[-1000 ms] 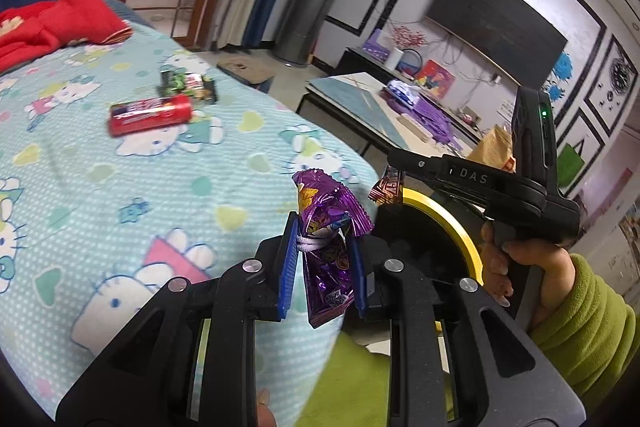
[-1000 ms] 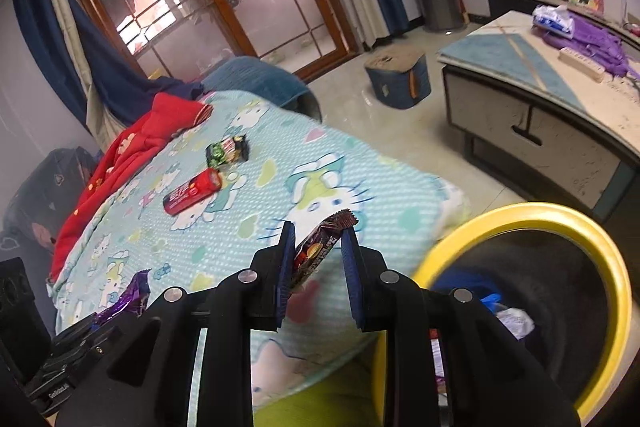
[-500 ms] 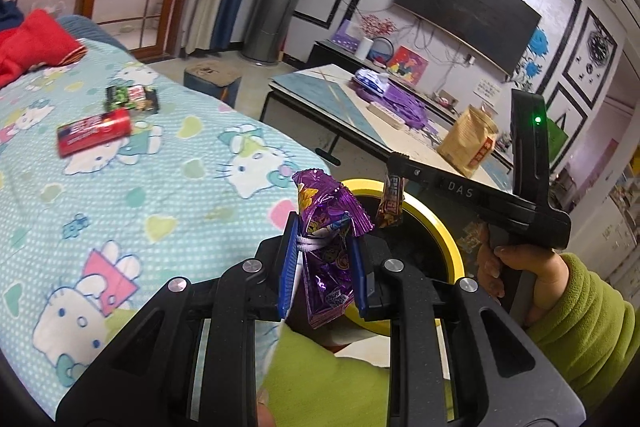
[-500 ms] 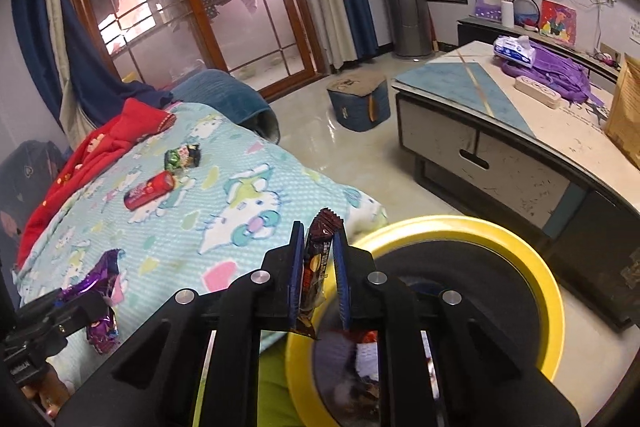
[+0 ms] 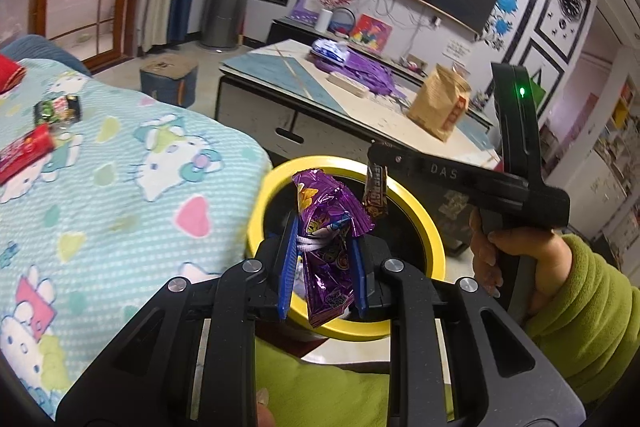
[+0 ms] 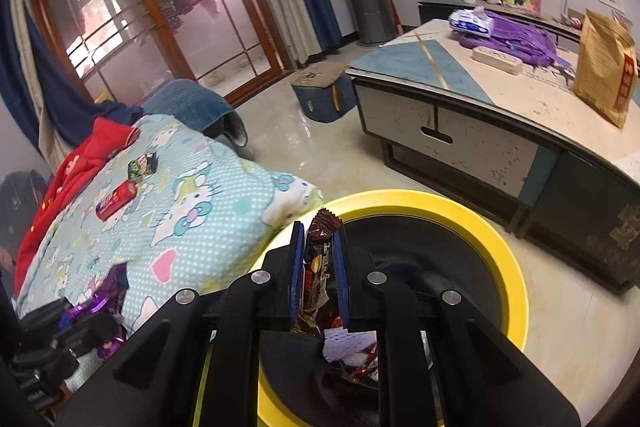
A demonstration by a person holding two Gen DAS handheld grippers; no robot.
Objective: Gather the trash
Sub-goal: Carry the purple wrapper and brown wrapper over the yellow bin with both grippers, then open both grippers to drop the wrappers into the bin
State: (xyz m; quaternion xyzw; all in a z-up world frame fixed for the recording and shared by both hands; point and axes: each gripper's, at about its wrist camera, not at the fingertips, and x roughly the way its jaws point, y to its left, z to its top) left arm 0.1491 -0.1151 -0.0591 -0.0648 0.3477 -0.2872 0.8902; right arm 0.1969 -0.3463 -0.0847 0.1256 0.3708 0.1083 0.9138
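Observation:
My left gripper (image 5: 323, 269) is shut on a crumpled purple snack wrapper (image 5: 326, 227) and holds it over the near rim of the yellow-rimmed black trash bin (image 5: 434, 227). My right gripper (image 6: 319, 277) is shut on a brown chocolate bar wrapper (image 6: 317, 267) above the same bin (image 6: 508, 259); that wrapper also shows in the left wrist view (image 5: 375, 193), hanging over the bin's opening. Trash lies inside the bin. A red wrapper (image 6: 117, 202) and a green wrapper (image 6: 141, 165) lie on the Hello Kitty blanket (image 6: 188, 223).
A low coffee table (image 6: 480, 107) with a brown paper bag (image 6: 604, 67) and purple cloth stands beyond the bin. A blue stool (image 6: 322, 97) sits on the floor. Red clothing (image 6: 72, 167) lies at the blanket's far side.
Both grippers have moved from over the blanket to over the bin, each still holding its wrapper. The bin now fills more of both views.

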